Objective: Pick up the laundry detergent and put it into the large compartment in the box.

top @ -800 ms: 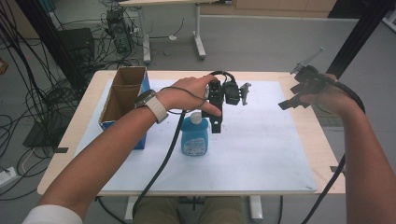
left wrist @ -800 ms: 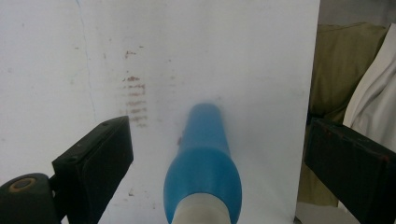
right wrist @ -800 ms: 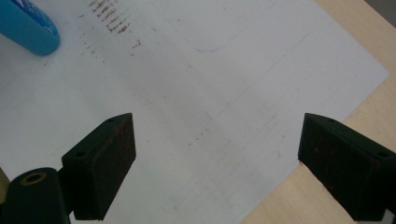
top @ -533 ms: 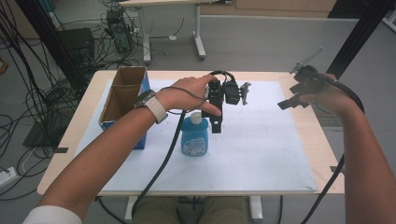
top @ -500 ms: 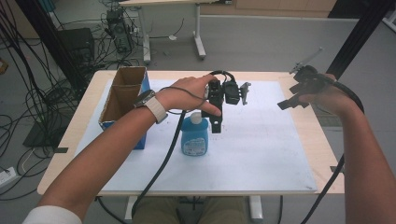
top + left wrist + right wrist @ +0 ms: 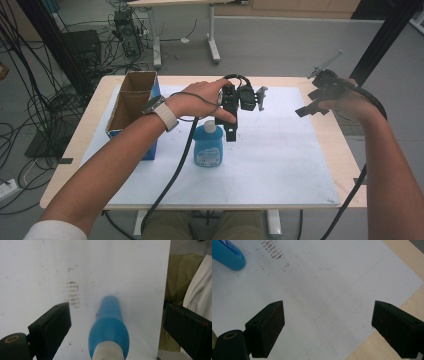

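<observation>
A blue bottle (image 6: pixel 208 148) with a white cap (image 6: pixel 210 127) stands on the white sheet (image 6: pixel 280 155), left of centre. My left gripper (image 6: pixel 227 129) hangs just above and to the right of the cap, pointing down. In the left gripper view the bottle (image 6: pixel 109 330) lies between the wide-open jaws of my left gripper (image 6: pixel 117 312), and neither pad touches it. My right gripper (image 6: pixel 311 103) is held up over the sheet's far right corner. My right gripper (image 6: pixel 327 310) is open with nothing between its jaws, and the bottle's base (image 6: pixel 228 256) is at the upper left.
An open cardboard box (image 6: pixel 131 106) with a blue side stands at the table's left. The wooden table edge (image 6: pixel 345 150) borders the sheet on the right. Cables and equipment lie on the floor at the left, and another table (image 6: pixel 212 30) stands behind.
</observation>
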`<state>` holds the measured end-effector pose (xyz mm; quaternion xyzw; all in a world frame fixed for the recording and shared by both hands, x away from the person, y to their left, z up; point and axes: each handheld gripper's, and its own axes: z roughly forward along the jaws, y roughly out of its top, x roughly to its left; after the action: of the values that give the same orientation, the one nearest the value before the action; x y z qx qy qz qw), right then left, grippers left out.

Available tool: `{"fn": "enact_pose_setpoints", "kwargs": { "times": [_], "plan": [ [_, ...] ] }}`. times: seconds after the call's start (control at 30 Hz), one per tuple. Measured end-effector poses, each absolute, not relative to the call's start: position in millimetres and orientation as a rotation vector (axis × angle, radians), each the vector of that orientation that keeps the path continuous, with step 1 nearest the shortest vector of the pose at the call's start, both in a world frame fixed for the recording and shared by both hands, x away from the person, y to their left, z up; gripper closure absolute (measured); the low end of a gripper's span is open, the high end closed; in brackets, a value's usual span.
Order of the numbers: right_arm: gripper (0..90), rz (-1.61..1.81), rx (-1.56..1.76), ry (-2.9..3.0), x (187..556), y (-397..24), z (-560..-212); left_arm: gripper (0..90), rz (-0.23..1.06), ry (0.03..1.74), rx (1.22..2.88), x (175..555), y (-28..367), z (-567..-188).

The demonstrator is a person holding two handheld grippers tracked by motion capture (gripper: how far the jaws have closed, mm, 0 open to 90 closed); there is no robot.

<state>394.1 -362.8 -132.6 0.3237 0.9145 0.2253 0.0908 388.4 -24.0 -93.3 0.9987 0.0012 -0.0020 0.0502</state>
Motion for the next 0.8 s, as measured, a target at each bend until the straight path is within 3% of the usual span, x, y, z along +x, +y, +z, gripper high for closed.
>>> {"fn": "enact_pose_setpoints", "kwargs": {
  "times": [0.8],
  "plan": [
    [11.2, 0.662, 0.967, 2.719, 391, -362, -132, 6.6, -0.007, 0.005, 3.018, 390, -12, -85]
  ]
}}
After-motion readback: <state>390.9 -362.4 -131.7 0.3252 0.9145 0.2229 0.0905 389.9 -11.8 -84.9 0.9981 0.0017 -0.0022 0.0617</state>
